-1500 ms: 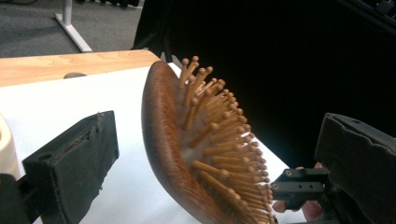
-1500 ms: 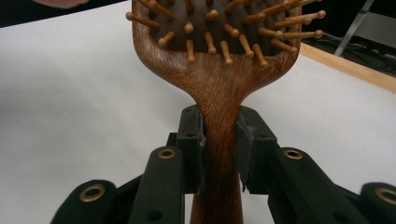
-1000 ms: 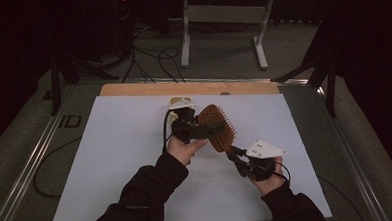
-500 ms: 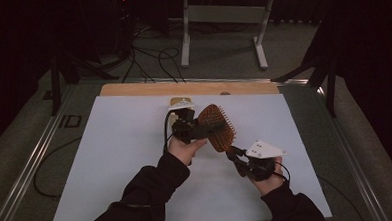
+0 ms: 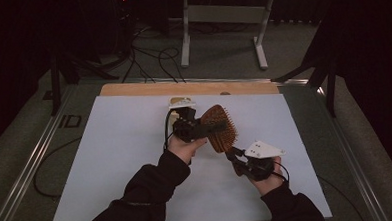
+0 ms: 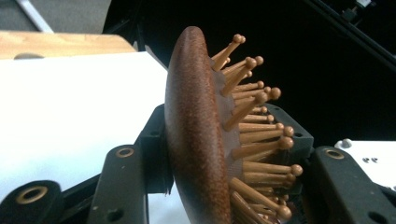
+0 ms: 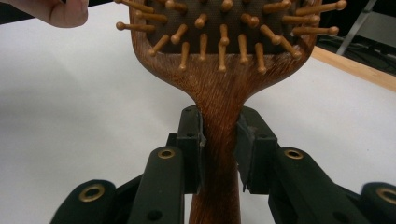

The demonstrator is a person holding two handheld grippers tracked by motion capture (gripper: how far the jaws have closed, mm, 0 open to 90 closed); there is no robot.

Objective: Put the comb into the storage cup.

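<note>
Brown wooden paddle hairbrush with ball-tipped wooden pins held above the white-covered bench, right hand-held gripper clamped on its handle, left hand-held gripper jaws pressing its head

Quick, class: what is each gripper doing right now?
Left gripper: shut on the hairbrush head.
Right gripper: shut on the hairbrush handle.

Both grippers raised, jaws clamped, facing inward.
</note>
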